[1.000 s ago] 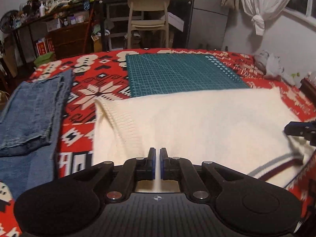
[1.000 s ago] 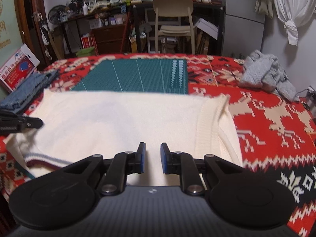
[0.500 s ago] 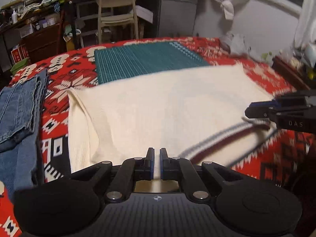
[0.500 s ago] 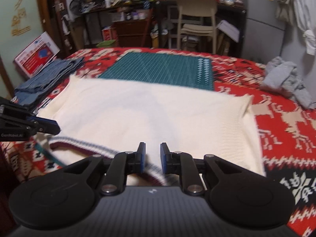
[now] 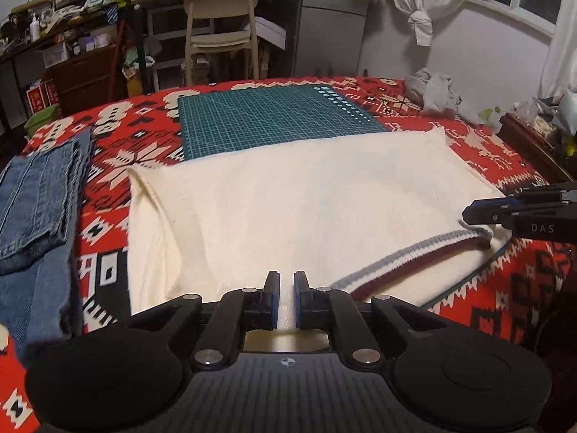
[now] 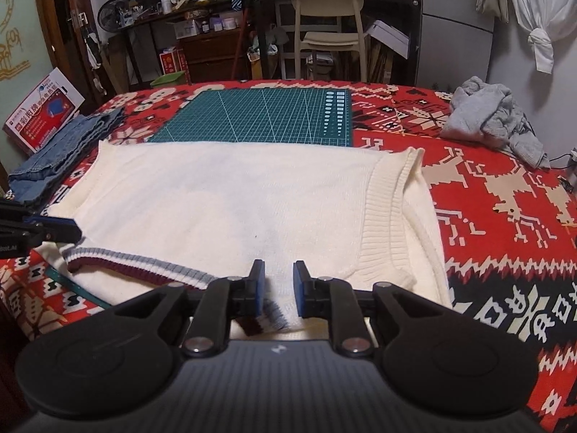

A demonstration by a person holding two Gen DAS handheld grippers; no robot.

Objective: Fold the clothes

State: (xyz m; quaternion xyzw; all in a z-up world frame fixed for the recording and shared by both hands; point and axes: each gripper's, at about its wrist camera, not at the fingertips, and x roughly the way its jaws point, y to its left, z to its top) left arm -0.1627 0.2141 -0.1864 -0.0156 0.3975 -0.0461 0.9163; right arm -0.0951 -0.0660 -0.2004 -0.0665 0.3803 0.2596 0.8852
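A cream knit sweater (image 5: 310, 202) (image 6: 223, 195) lies spread on the red patterned tablecloth (image 6: 505, 223). Its grey and maroon striped band (image 5: 407, 256) (image 6: 137, 263) runs along the near edge between my two grippers. In the left wrist view my left gripper (image 5: 286, 299) is shut with cream fabric pinched in its narrow gap. My right gripper (image 6: 277, 288) holds the band's other end, striped knit showing between its blue pads. Each gripper shows in the other's view: the right gripper (image 5: 505, 213) at the band's right corner, the left gripper (image 6: 47, 229) at its left corner.
Folded blue jeans (image 5: 36, 195) (image 6: 61, 151) lie at the table's left. A green cutting mat (image 5: 274, 119) (image 6: 259, 115) sits behind the sweater, partly under it. A crumpled grey garment (image 6: 494, 115) is at the far right. A chair (image 6: 328, 32) and cluttered shelves stand beyond.
Both grippers have drawn the sweater's striped edge toward the near side. The band now runs straight between them, and the left view has swung back to face the table squarely.
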